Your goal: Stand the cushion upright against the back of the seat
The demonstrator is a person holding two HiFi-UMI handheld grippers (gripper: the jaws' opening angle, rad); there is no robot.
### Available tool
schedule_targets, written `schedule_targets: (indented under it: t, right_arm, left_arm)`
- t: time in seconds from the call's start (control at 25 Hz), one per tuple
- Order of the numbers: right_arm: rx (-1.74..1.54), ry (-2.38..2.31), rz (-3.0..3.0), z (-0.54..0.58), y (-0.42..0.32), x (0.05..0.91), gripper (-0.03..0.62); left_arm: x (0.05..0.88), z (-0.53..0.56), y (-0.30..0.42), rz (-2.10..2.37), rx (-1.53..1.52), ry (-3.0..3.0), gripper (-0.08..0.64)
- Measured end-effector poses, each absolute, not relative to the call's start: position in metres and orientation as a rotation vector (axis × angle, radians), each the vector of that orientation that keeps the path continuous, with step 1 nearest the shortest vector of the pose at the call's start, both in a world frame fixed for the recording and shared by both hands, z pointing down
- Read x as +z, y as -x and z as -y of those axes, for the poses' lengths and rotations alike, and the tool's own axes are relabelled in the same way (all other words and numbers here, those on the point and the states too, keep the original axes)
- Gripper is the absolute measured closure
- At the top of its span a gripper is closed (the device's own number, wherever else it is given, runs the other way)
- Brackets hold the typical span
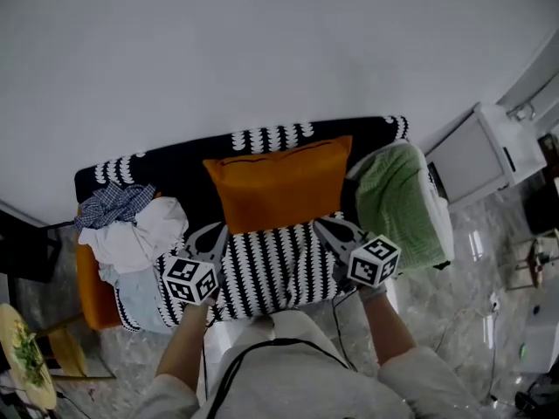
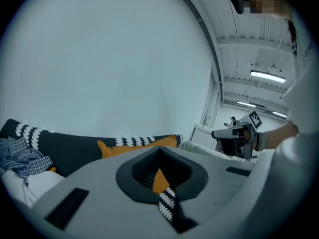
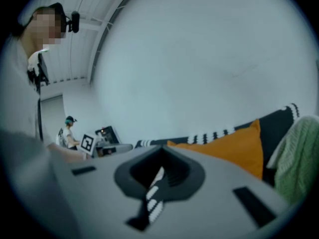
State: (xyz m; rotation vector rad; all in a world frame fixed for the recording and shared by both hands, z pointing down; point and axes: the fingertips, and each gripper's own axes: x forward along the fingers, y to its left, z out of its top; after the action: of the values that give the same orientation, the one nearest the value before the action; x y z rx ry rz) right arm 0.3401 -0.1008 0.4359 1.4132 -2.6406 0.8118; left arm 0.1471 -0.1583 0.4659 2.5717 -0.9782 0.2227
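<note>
A plain white wall (image 1: pixel 262 51) fills the space behind a low seat (image 1: pixel 175 171) draped in a black cloth with white zigzag stripes (image 1: pixel 279 273). The rectangular orange fabric cushion (image 1: pixel 279 183) stands upright at the middle of the seat. Its top edge leans against the seat's back and its bottom edge rests on the striped cloth. A folded green knitted blanket (image 1: pixel 397 206) hangs over the seat's right end, just beside the cushion. A loose heap of white, pale blue and checked clothes (image 1: pixel 131 234) lies at the left end, apart from the cushion.

The left tongs (image 1: pixel 213 231) hover at the seat's front edge near the cushion's lower left corner. Their jaws are pressed together with nothing between them. The right tongs (image 1: pixel 328 226) hover near the lower right corner, also pressed together and empty. Neither is touching the cushion.
</note>
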Motion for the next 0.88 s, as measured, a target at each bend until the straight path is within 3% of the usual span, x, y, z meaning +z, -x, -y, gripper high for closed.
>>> schedule_targets:
  t: [0.88]
  right_arm:
    - [0.717, -1.339, 2.732, 0.019, -0.268, 0.364, 0.574]
  left_arm:
    - [0.398, 0.068, -0.164, 0.717, 0.014, -2.548, 0.537]
